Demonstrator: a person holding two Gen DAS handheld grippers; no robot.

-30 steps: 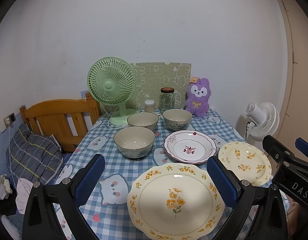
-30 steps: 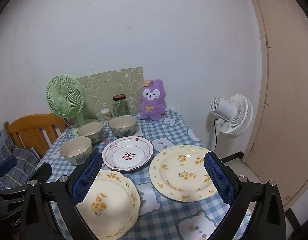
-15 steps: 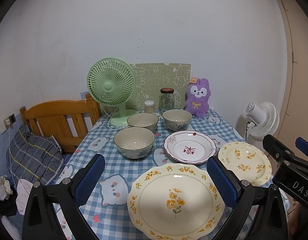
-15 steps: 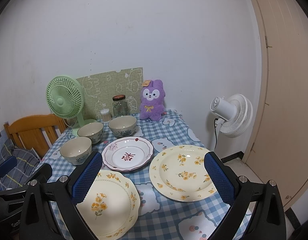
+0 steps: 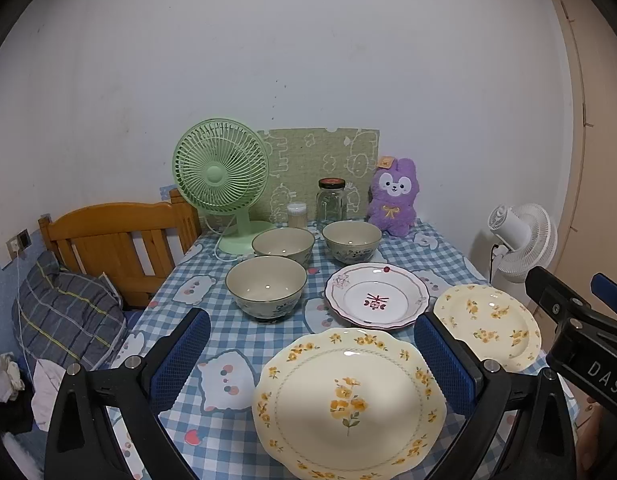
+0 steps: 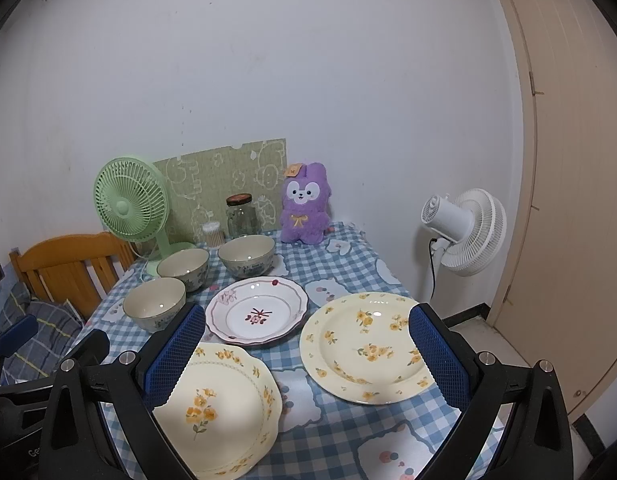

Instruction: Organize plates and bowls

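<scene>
Left hand-held gripper (image 5: 312, 354), as I hold it, hangs spread and empty above the scalloped yellow-flower plate (image 5: 348, 400); right hand-held gripper (image 6: 304, 352), likewise spread and empty, hangs over the round yellow-flower plate (image 6: 366, 346). Ahead of both on the checked table (image 5: 228, 344): red-rimmed plate (image 5: 376, 296), then three bowls, nearest bowl (image 5: 266, 286) ahead-left. Behind them stand a green fan (image 5: 222, 176), glass jar (image 5: 331, 200) and purple plush (image 5: 393, 196). Nothing blocks either approach. Versus the earlier frames, nothing has shifted.
</scene>
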